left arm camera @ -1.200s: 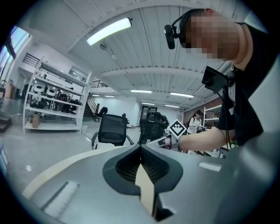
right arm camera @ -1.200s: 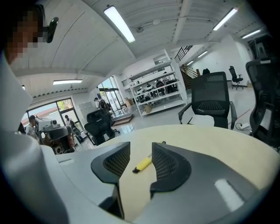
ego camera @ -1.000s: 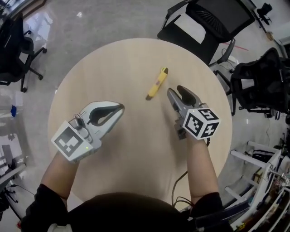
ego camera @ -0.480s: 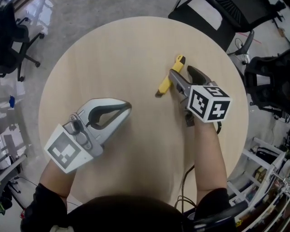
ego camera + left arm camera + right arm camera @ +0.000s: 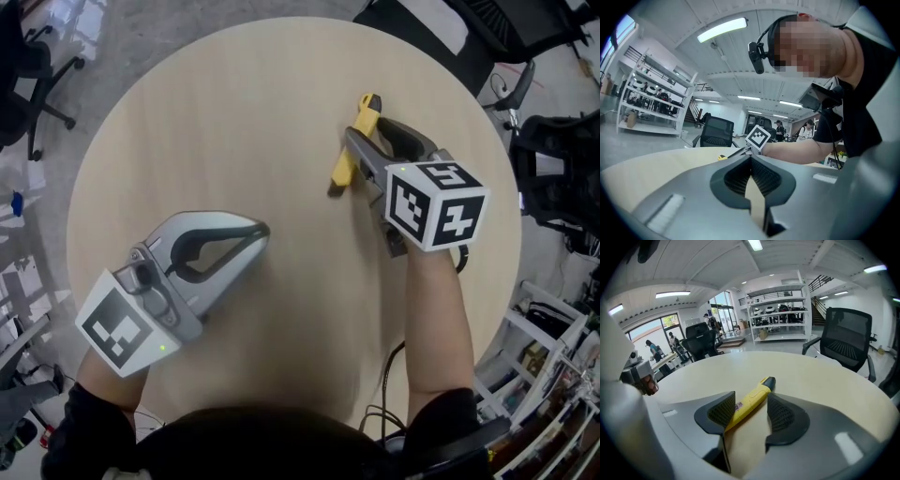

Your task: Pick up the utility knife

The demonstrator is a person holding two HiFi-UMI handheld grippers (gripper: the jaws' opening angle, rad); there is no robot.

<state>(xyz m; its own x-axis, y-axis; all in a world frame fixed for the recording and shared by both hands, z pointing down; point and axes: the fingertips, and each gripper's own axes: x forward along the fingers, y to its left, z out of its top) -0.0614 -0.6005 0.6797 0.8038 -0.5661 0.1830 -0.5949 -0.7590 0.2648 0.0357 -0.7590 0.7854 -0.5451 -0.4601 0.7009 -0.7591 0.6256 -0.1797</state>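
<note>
The yellow utility knife [image 5: 343, 169] with a black tip lies flat on the round wooden table [image 5: 234, 112], right of centre. My right gripper [image 5: 372, 131] reaches down over it, and the knife [image 5: 750, 401] runs slantwise between its jaws. The jaws have just been closing; the left pad [image 5: 723, 411] is at the knife's side, and a gap remains at the right pad [image 5: 780, 413]. My left gripper [image 5: 258, 230] hovers low over the table's near left part, its tips [image 5: 751, 158] together and nothing in them.
Black office chairs stand beyond the table at the top right [image 5: 487, 23], at the right [image 5: 562, 159] and at the left [image 5: 19, 84]. A white rack [image 5: 553, 356] is at the lower right. A cable [image 5: 380, 384] hangs off the near table edge.
My right gripper has travelled forward and down to the knife, which now lies between its jaws. My left gripper has sunk a little and stays shut.
</note>
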